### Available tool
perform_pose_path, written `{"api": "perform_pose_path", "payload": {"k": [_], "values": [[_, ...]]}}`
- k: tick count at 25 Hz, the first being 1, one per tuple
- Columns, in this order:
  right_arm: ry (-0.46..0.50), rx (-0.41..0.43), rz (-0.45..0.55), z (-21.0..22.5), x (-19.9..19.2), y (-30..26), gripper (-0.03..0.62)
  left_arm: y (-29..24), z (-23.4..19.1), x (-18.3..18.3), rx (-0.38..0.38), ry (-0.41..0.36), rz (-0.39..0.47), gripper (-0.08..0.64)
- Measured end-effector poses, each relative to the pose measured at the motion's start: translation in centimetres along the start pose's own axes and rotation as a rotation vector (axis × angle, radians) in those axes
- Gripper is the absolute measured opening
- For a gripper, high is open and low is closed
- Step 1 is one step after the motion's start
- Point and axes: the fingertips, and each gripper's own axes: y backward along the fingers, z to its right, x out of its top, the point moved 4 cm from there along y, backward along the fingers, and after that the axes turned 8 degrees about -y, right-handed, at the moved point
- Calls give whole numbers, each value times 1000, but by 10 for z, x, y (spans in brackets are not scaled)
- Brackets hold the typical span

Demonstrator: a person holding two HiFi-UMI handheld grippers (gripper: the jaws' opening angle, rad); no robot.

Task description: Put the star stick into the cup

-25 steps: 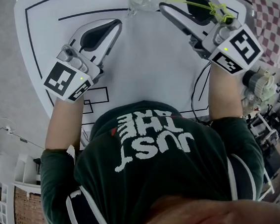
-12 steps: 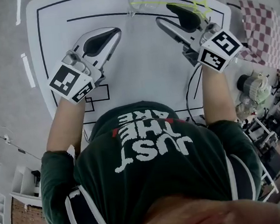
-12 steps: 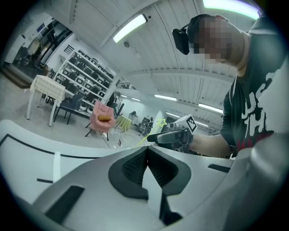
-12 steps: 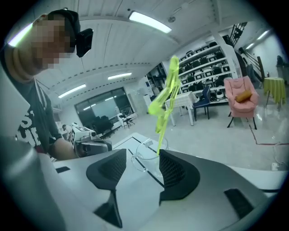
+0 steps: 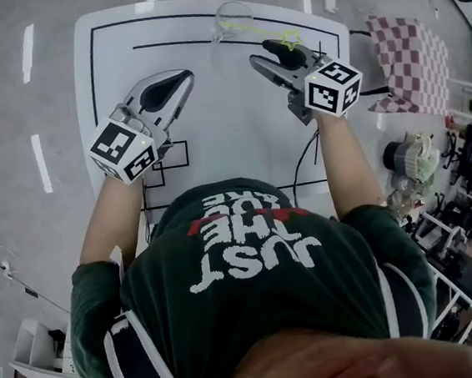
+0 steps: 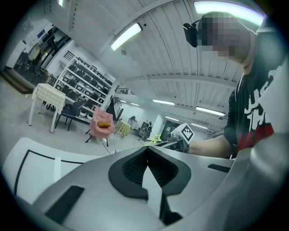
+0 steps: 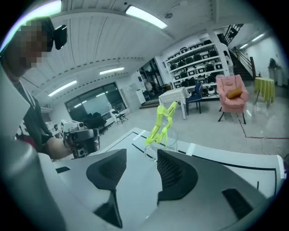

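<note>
My right tool has its jaws spread wide with nothing between them, and it sits just short of the cup at the far edge of the white counter. The yellow-green star stick stands in that clear cup. It leans over the rim with its star end toward my right tool. My left tool is closed and empty, and hangs over the counter well to the left of the cup.
</note>
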Motion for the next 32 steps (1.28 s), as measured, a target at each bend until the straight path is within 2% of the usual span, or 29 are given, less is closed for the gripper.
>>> {"api": "perform_pose_path", "payload": {"k": [6,11,18,26,32], "values": [[-43,-93,-13,-24,-11,10,236,45,14,22,-17,-19,16,11],[-71,-92,72,-74,0,35,235,78,26,46,-53,-40,29,11],[-31,-10,266,-155,32,97,177,119,63,84,-97,-82,39,11],[94,157,410,-206,44,194,83,136,134,111,22,-115,49,11],[120,265,470,-197,11,274,48,96,213,103,97,-50,117,11]]}}
